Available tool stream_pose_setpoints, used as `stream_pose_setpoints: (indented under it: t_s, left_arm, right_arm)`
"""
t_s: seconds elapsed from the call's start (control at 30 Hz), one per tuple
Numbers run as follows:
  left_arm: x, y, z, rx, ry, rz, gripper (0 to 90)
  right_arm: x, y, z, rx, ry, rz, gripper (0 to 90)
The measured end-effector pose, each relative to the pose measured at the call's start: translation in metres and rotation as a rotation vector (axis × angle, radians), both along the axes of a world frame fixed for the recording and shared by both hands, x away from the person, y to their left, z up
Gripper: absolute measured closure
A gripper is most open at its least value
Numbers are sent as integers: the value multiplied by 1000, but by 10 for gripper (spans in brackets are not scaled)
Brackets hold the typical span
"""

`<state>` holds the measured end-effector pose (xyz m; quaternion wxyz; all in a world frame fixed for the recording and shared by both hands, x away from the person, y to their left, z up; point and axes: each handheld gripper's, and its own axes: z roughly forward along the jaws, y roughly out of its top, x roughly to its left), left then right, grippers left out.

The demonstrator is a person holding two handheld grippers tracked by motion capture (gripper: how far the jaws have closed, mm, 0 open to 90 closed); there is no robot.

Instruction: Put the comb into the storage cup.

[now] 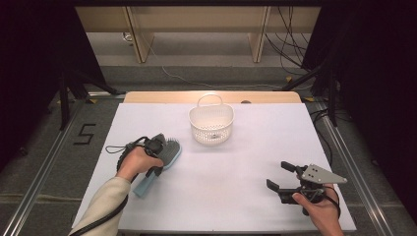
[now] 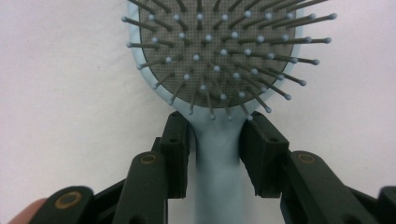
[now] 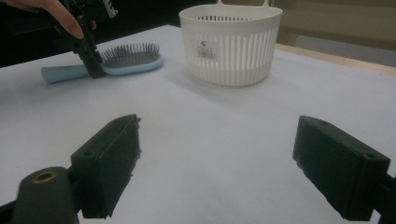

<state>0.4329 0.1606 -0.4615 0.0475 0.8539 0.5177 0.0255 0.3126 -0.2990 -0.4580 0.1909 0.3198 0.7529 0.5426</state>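
A light blue hairbrush [image 1: 170, 151] with grey bristles lies on the white table, left of centre, handle toward the person. My left gripper [image 1: 158, 168] comes down on it from above. In the left gripper view both pads sit against the sides of the brush's neck [image 2: 217, 154], just below the bristle head [image 2: 215, 56]. The right gripper view has the brush [image 3: 130, 59] flat on the table with the left gripper [image 3: 93, 65] on it. My right gripper [image 1: 278, 175] hovers near the front right of the table, jaws wide apart with nothing between them [image 3: 215, 158].
A white slatted basket [image 1: 196, 125] with a handle stands upright at the back centre of the table [image 3: 229, 51]. The table [image 1: 236, 167] is covered in white. Dark stands and cables flank it on both sides.
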Motion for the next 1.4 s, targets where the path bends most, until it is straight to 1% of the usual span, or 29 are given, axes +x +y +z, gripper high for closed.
stream_pose_setpoints:
  t_s: [0.13,0.43,0.6,0.77,1.0,1.4]
  left_arm:
    - [0,0,0,-2,5,16,647]
    - [0,0,0,-3,9,26,671]
    - [0,1,0,-15,15,43,683]
    - [0,0,0,-7,13,39,686]
    - [0,1,0,-10,13,30,692]
    - [-1,1,0,-20,3,32,696]
  right_arm:
    - [0,0,0,-2,0,3,155]
    - [0,0,0,-1,-1,3,155]
    - [0,0,0,-2,-1,4,155]
    - [0,0,0,-4,0,4,155]
    - [0,0,0,-4,1,4,155]
    - [0,0,0,-3,1,4,155]
